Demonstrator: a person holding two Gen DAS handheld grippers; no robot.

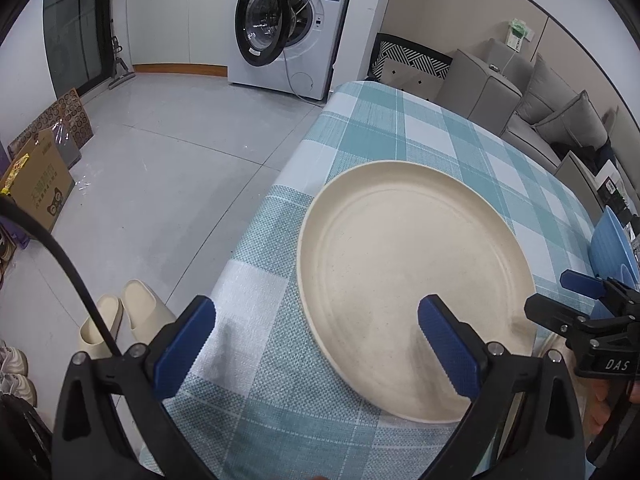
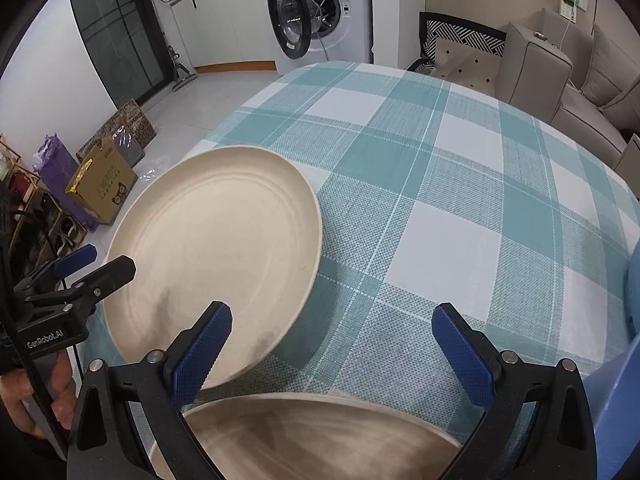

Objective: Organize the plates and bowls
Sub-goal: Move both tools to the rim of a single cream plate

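Both grippers stand with their jaws spread wide and nothing between the blue pads. Seen from its own camera, the left gripper [image 1: 316,344] hovers over the near-left part of the checked tablecloth [image 1: 384,128], its right finger above the cream plate [image 1: 412,280] at about 5 o'clock on the plate's face; whether the pad touches the plate cannot be told. That plate lies flat on the cloth, close to the table's left edge. In the right wrist view the same cream plate [image 2: 216,248] sits at 10 o'clock from the right gripper [image 2: 340,352], and the left finger of that gripper hangs over its near rim. A second cream plate [image 2: 312,436] lies directly under the right gripper at 6 o'clock, apart from the first by a strip of cloth. A blue dish [image 1: 612,248] shows at 3 o'clock in the left view, just behind the right gripper's fingers [image 1: 580,284]. Beyond the table, at 12 o'clock, a washing machine [image 1: 288,20] stands with its door open; a grey sofa [image 1: 540,92] is at 2 o'clock, slippers [image 1: 124,316] and a cardboard box [image 1: 40,184] on the floor at 9 o'clock.
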